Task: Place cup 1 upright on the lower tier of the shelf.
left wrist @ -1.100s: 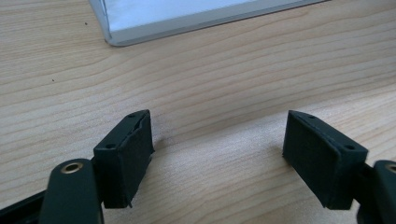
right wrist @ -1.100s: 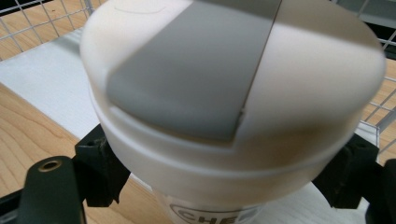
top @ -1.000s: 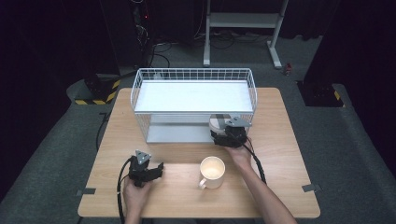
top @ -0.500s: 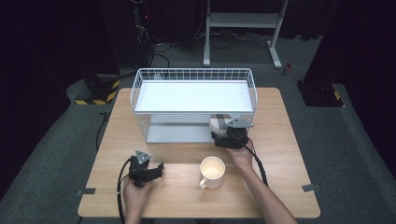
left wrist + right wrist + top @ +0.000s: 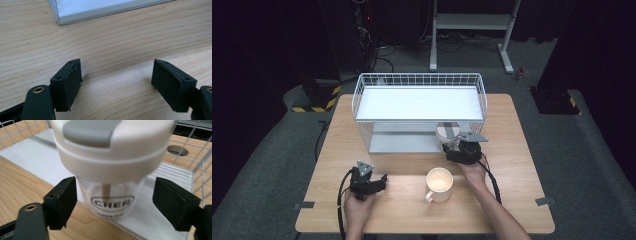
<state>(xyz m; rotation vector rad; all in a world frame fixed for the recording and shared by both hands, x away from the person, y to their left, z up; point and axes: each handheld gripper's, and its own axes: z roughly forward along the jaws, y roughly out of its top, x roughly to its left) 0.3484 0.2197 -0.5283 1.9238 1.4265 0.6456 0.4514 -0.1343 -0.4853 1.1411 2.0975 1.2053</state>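
A clear cup [image 5: 112, 197] with a white lid and grey flap stands on the front edge of the rack's white lower shelf [image 5: 32, 157], at the front right of the rack in the high view [image 5: 448, 132]. My right gripper [image 5: 115, 201] reaches around it from the near side [image 5: 452, 144]. Its jaws have just been closing with the cup between them, and a gap still shows at the right pad [image 5: 172, 205]. My left gripper [image 5: 375, 177] rests on the table at the near left, open [image 5: 116, 80] over bare wood.
A white wire rack [image 5: 419, 80] with two shelves stands across the back of the wooden table [image 5: 517, 200]. A cream mug [image 5: 439, 184] sits on the table between my hands, handle toward me. A hole [image 5: 177, 150] in the tabletop lies behind the rack.
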